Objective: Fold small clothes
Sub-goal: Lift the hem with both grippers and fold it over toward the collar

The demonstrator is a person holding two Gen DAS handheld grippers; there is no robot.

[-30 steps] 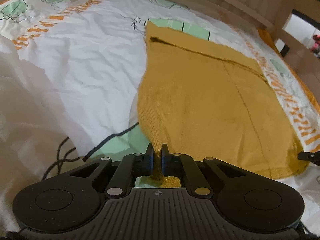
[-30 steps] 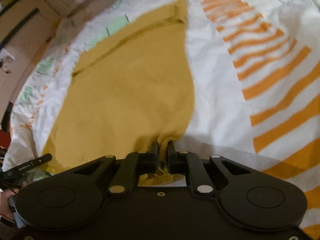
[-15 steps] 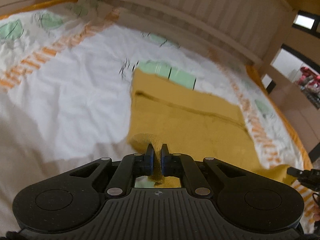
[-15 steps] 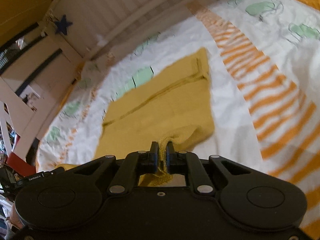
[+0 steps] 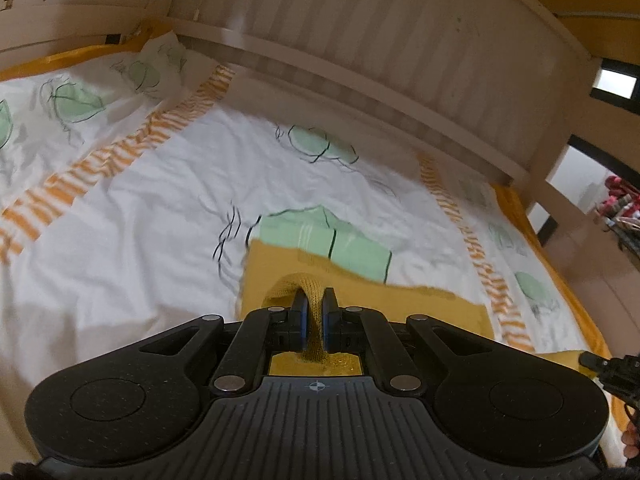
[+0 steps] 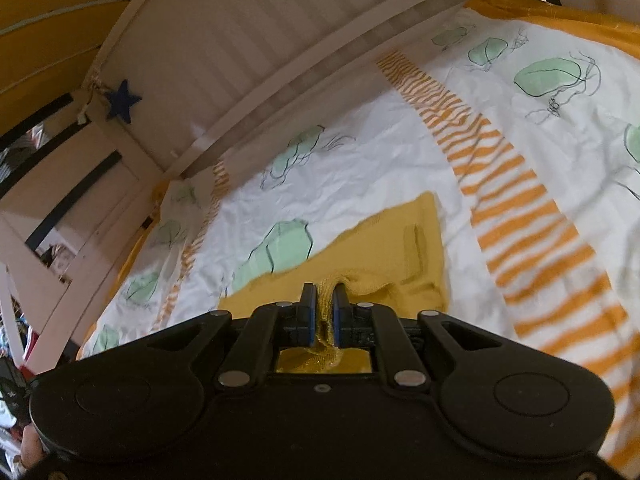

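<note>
A mustard-yellow knit garment [image 5: 420, 304] lies on a white bedspread; it also shows in the right wrist view [image 6: 384, 248]. My left gripper [image 5: 314, 300] is shut on one near corner of the garment, with the cloth pinched between the fingers and curling forward. My right gripper [image 6: 324, 296] is shut on the other near corner in the same way. Both held corners are carried over the garment toward its far edge. Most of the garment is hidden under the gripper bodies.
The white bedspread [image 5: 160, 200] has green patches and orange striped bands [image 6: 520, 200]. A pale wooden slatted headboard [image 5: 380, 40] runs along the far side of the bed. A blue star [image 6: 122, 100] hangs on the bed frame.
Both grippers have moved forward toward the headboard with the garment's near corners, folding the near half over the far half. Far less of the garment shows ahead now.
</note>
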